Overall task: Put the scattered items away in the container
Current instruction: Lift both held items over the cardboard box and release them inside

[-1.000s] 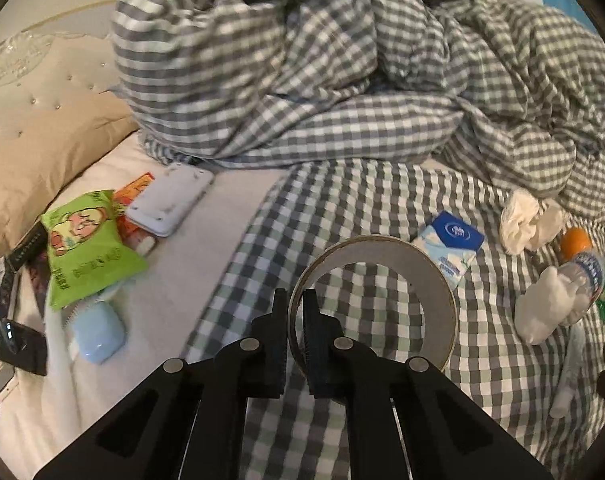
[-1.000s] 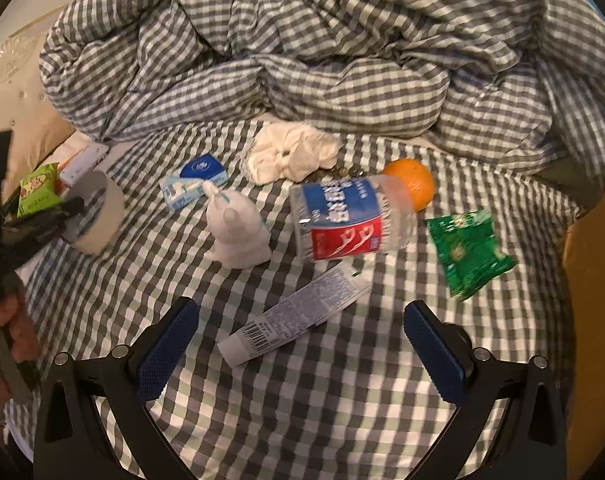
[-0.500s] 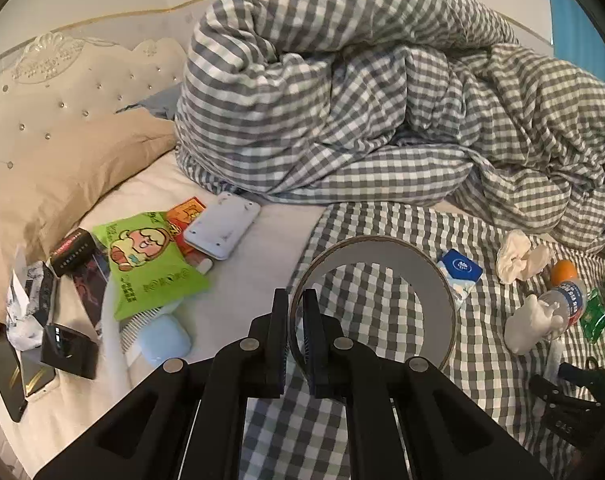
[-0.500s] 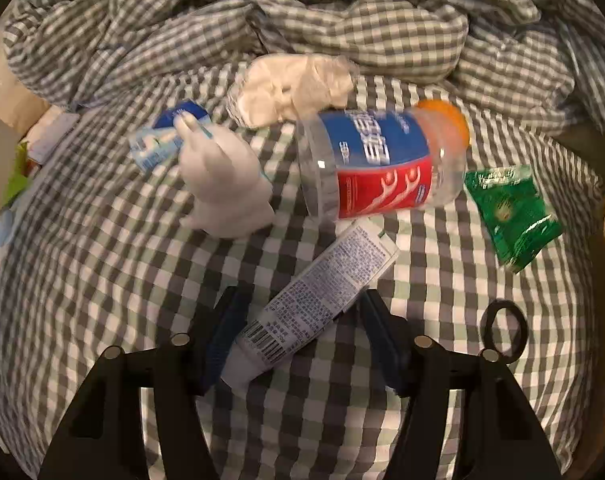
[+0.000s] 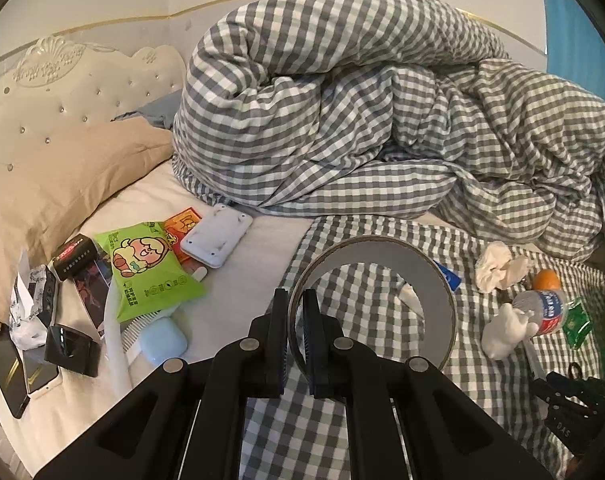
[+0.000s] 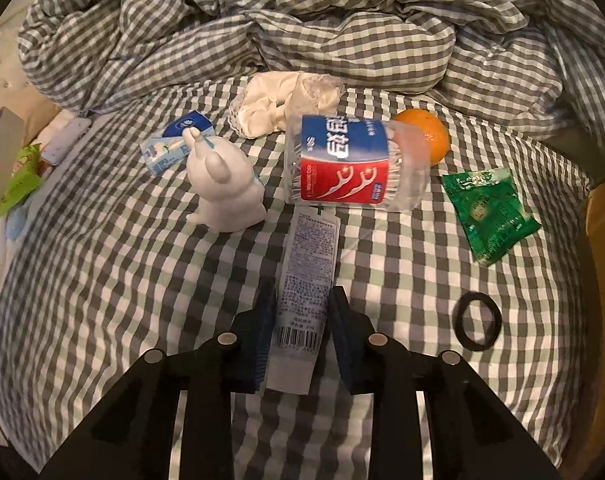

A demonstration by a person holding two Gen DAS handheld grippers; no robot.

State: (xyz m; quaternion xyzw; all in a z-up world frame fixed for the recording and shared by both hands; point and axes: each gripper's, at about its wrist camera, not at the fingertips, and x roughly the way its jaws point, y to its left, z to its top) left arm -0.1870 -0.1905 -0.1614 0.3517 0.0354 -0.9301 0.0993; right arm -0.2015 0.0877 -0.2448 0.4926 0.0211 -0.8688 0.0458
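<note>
Our left hand-held gripper point(image 5: 295, 344) is clamped on the wall of a roll of tape point(image 5: 372, 300), held up over the bed point(image 5: 238, 312). The roll is stiff and light, and pinching its band across the thickness looks like a sound hold.

Our right hand-held gripper point(image 6: 302, 332) is closing around a white tube point(image 6: 304, 296) that lies flat on the checked sheet point(image 6: 114, 280), the tube between the jaws near its barcode end; we cannot tell whether the pads press on it yet. The tube will be light, soft and a little slippery, so we judge the flat crimped end or mid-body the best place to squeeze, without too much force.

Just beyond the tube lies a clear tub of floss picks point(image 6: 354, 164), touching or nearly touching its far end, with a white rabbit figure point(image 6: 226, 192) to the left and an orange point(image 6: 430, 136) behind. A green packet point(image 6: 488, 212) and a black ring point(image 6: 476, 322) lie off to the right, clear of the lift. No container shows in either view.
</note>
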